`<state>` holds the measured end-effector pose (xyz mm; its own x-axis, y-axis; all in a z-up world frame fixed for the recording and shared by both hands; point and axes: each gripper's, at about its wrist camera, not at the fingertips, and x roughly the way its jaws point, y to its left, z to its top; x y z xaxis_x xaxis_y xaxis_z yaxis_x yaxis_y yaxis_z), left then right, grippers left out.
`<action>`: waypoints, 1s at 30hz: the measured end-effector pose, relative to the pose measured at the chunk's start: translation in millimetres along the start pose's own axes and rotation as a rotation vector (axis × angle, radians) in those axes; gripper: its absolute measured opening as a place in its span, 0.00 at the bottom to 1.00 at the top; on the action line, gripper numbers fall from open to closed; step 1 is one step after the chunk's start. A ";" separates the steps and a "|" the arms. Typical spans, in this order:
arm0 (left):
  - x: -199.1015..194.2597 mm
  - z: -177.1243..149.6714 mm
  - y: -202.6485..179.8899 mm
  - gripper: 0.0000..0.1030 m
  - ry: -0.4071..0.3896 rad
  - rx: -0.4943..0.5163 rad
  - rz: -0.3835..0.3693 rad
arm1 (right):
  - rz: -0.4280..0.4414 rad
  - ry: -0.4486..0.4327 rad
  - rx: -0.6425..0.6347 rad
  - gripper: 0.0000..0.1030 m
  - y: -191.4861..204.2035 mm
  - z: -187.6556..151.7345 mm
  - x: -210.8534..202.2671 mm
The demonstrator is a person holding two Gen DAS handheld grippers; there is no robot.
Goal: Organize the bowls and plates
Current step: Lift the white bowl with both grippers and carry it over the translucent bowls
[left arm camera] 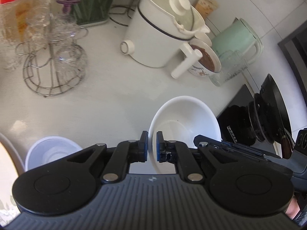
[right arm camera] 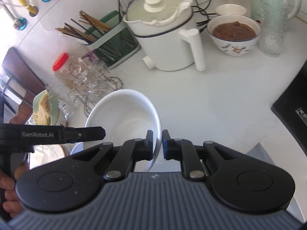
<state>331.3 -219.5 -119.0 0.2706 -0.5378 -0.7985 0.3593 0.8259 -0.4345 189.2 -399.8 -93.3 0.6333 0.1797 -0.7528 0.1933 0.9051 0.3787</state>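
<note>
pinching white bowl rim between both claws, left claw, right claw

The bowl is plain white, on a pale grey-white table. The cooker is white with a dark band. A patterned bowl holds brown food. The jar has a red lid; the jug is mint green. Each gripper is black with blue pads.
</note>
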 end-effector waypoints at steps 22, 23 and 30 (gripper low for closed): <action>-47.8 -30.2 81.8 0.08 -0.105 -0.200 0.047 | 0.094 0.112 -0.092 0.13 63.9 -3.9 41.4; -50.2 -33.4 87.7 0.08 -0.111 -0.214 0.052 | 0.099 0.120 -0.102 0.13 68.3 -4.9 44.4; -68.8 -56.3 134.2 0.09 -0.143 -0.343 0.058 | 0.139 0.186 -0.136 0.13 99.7 -14.6 67.8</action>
<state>310.7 -62.0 -145.8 0.4125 -0.4867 -0.7700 0.0263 0.8513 -0.5240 240.5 -291.7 -114.5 0.4958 0.3624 -0.7892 0.0038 0.9078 0.4193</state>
